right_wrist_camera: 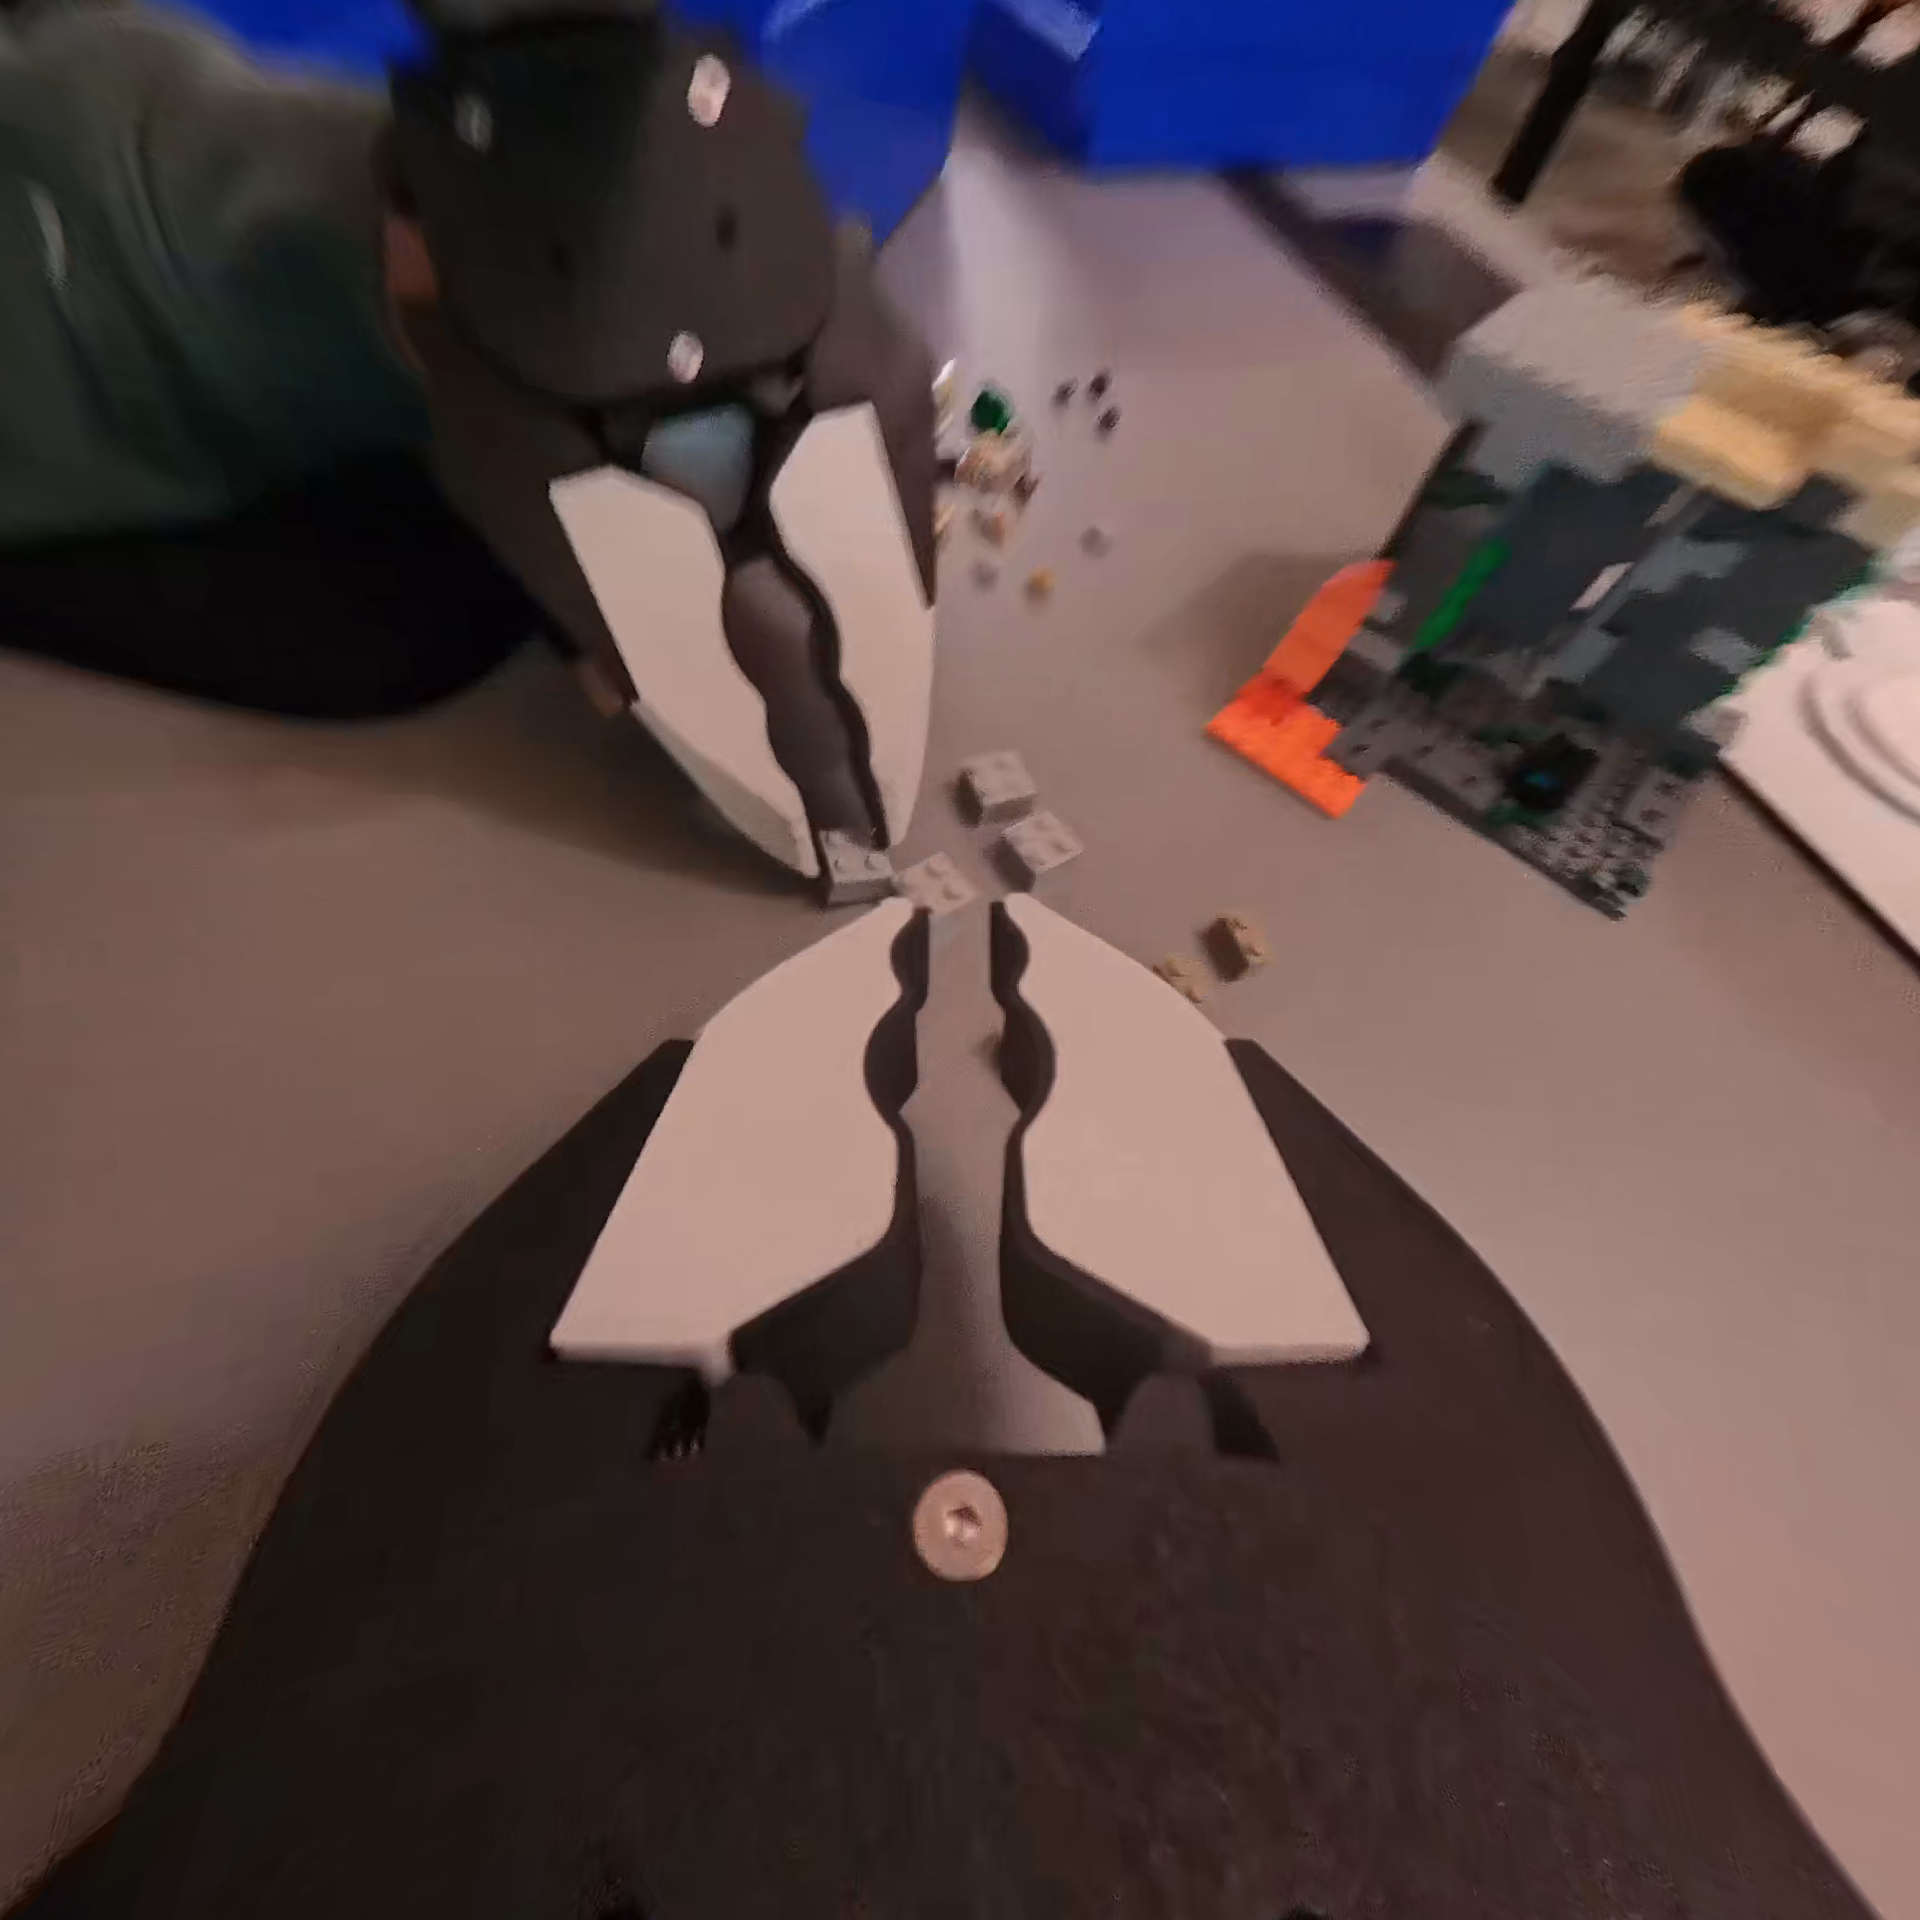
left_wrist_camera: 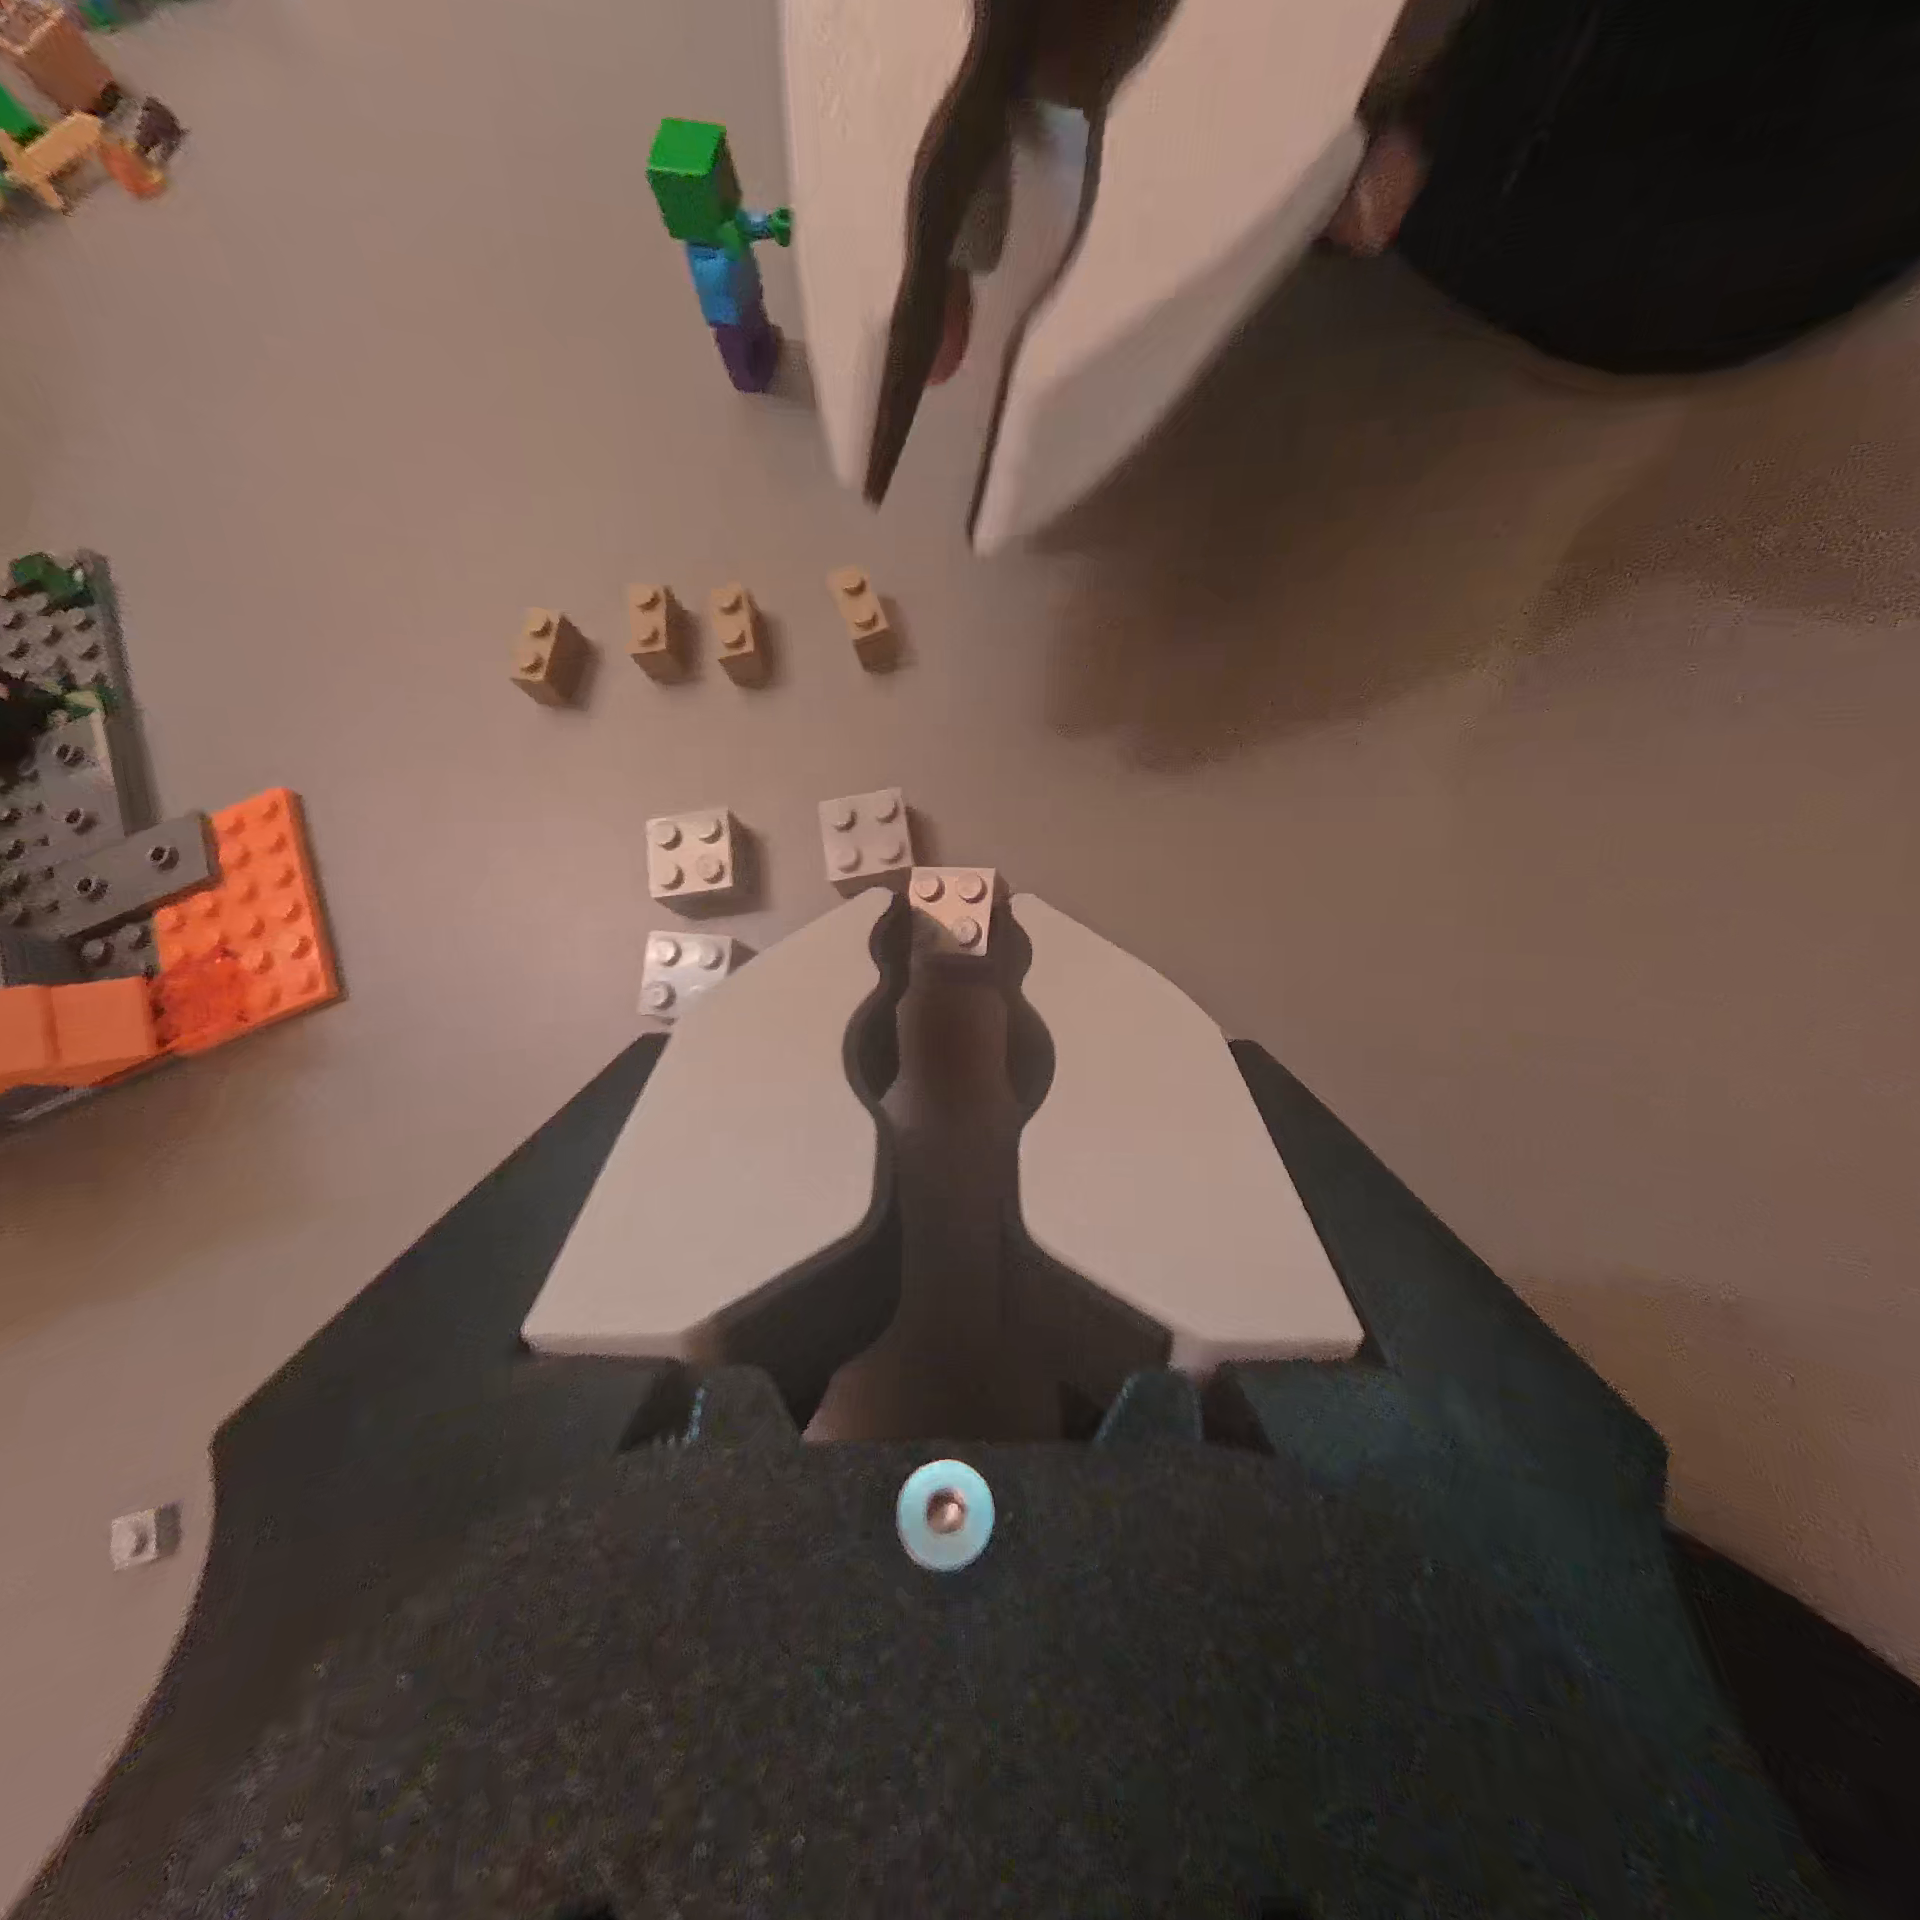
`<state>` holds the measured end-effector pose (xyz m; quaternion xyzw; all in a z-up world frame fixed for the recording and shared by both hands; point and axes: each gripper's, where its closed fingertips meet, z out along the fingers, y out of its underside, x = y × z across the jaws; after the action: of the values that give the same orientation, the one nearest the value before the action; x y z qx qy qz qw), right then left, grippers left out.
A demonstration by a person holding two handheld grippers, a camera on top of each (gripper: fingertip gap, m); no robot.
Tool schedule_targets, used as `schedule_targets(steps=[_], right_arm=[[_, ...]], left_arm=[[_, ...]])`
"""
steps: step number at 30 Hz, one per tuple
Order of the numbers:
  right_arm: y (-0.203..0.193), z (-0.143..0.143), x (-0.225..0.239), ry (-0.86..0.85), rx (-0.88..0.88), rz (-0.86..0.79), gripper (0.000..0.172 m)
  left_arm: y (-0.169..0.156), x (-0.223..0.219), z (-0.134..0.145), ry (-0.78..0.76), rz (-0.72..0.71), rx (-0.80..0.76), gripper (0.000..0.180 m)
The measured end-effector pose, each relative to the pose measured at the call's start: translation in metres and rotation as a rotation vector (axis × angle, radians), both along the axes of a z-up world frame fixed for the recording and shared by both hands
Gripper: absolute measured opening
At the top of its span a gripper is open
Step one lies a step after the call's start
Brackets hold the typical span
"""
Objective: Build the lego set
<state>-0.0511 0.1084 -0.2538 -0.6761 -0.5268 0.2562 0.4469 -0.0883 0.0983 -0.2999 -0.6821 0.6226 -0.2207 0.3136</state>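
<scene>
My left gripper [left_wrist_camera: 951,916] is shut on a grey two-by-two brick [left_wrist_camera: 953,906], held at its fingertips low over the grey table [left_wrist_camera: 1351,935]. The right wrist view shows the same gripper [right_wrist_camera: 852,854] with that brick [right_wrist_camera: 858,869] at its tips. Another grey brick [left_wrist_camera: 868,836] lies just beyond it, and two more [left_wrist_camera: 696,857] [left_wrist_camera: 686,971] lie to the left. My right gripper [right_wrist_camera: 956,914] is open and empty. It hangs above the table, with a grey brick [right_wrist_camera: 938,883] on the table just past its tips. It shows blurred in the left wrist view [left_wrist_camera: 925,520].
Several tan bricks [left_wrist_camera: 655,629] lie in a row farther out. A green block figure [left_wrist_camera: 717,239] stands beyond them. A grey and orange brick build [left_wrist_camera: 249,914] [right_wrist_camera: 1538,675] sits at one side. Blue bins [right_wrist_camera: 1143,73] stand behind. A person's dark sleeve [right_wrist_camera: 156,312] rests on the table. There is about 7 cm between the tips of the two grippers.
</scene>
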Motion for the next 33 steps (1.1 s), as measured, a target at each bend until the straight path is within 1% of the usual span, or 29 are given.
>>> schedule_targets(steps=[2,3,6,12,15,19,22,26,29,33], right_arm=[[-0.005,-0.011,-0.01,-0.141,0.015,0.07,0.016],[-0.007,-0.014,-0.015,-0.198,0.027,0.115,0.019],[-0.006,-0.018,-0.024,-0.34,0.055,0.225,0.02],[0.003,-0.03,-0.026,-0.628,0.074,0.388,0.019],[0.005,-0.037,-0.027,-0.729,0.068,0.457,0.019],[0.006,-0.044,-0.031,-0.78,0.027,0.49,0.019],[0.008,-0.049,-0.031,-0.8,0.015,0.482,0.02],[0.01,-0.054,-0.029,-0.796,-0.001,0.465,0.016],[0.01,-0.049,-0.028,-0.776,-0.016,0.455,0.016],[0.005,-0.029,-0.031,-0.719,-0.066,0.426,0.016]], left_arm=[[-0.004,0.001,0.0,0.004,-0.02,0.002,0.017],[-0.004,0.002,0.001,0.004,-0.022,0.006,0.02],[-0.005,0.0,0.005,-0.004,-0.025,0.008,0.023],[0.002,-0.014,0.01,0.0,0.015,0.015,0.02],[0.006,-0.019,0.012,-0.009,0.038,0.014,0.019],[0.013,-0.024,0.02,-0.095,0.061,-0.006,0.017],[0.022,-0.03,0.029,-0.161,0.105,-0.017,0.016],[0.026,-0.034,0.037,-0.186,0.127,0.005,0.016],[0.025,-0.035,0.035,-0.175,0.121,0.006,0.016],[0.029,-0.036,0.036,-0.167,0.141,0.029,0.015]])
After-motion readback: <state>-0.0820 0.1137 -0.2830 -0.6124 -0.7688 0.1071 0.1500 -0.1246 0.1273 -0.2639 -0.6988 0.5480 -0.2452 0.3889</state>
